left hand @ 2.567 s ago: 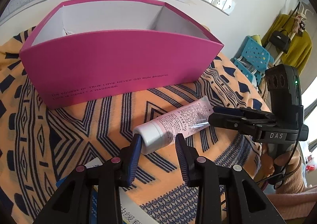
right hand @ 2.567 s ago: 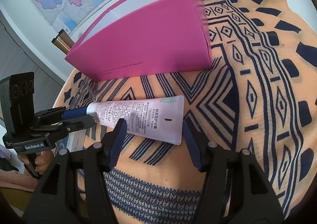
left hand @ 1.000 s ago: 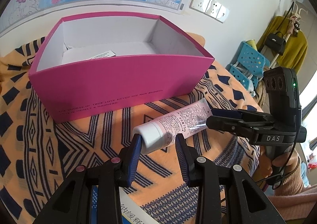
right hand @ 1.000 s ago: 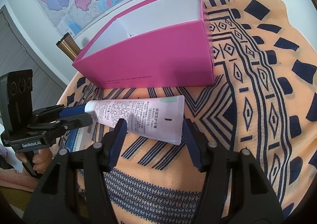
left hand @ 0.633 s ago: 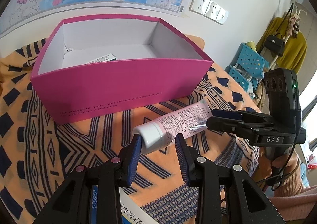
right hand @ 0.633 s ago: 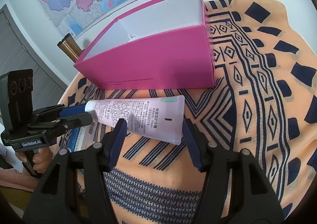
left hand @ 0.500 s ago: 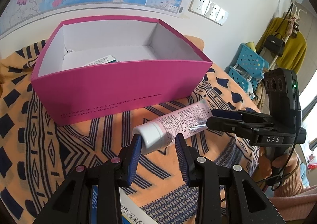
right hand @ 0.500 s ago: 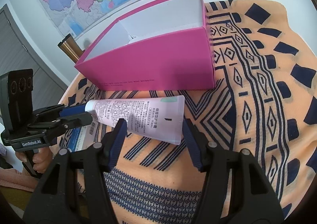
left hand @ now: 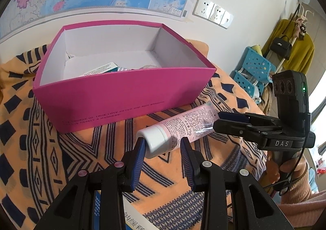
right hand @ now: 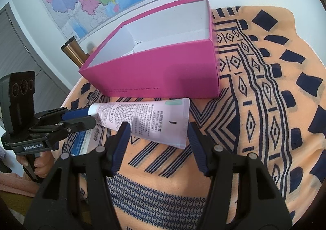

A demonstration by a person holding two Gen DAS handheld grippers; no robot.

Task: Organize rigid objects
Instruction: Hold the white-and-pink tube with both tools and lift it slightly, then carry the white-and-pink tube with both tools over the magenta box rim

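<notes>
A pink tube (left hand: 183,126) with a white cap hangs just above the patterned cloth, in front of the pink box (left hand: 122,95). My left gripper (left hand: 162,144) is shut on the cap end. My right gripper (left hand: 219,122) clasps the flat crimped end from the right. In the right wrist view the tube (right hand: 146,118) spans the right gripper (right hand: 158,128), whose pads touch its two edges, and the left gripper (right hand: 89,117) holds the cap at the left. The box (right hand: 163,71) stands open, with a small teal-and-white carton (left hand: 101,68) inside.
An orange and navy cloth (right hand: 264,107) covers the table. A blue-and-white printed pack (right hand: 85,140) lies on it under the left gripper. A brass cylinder (right hand: 74,52) stands behind the box. A blue perforated stool (left hand: 252,69) and a wall are beyond the table edge.
Since the earliest frames both grippers have risen with the tube, so the box's inside and the carton in it now show. Over the last half second little has moved.
</notes>
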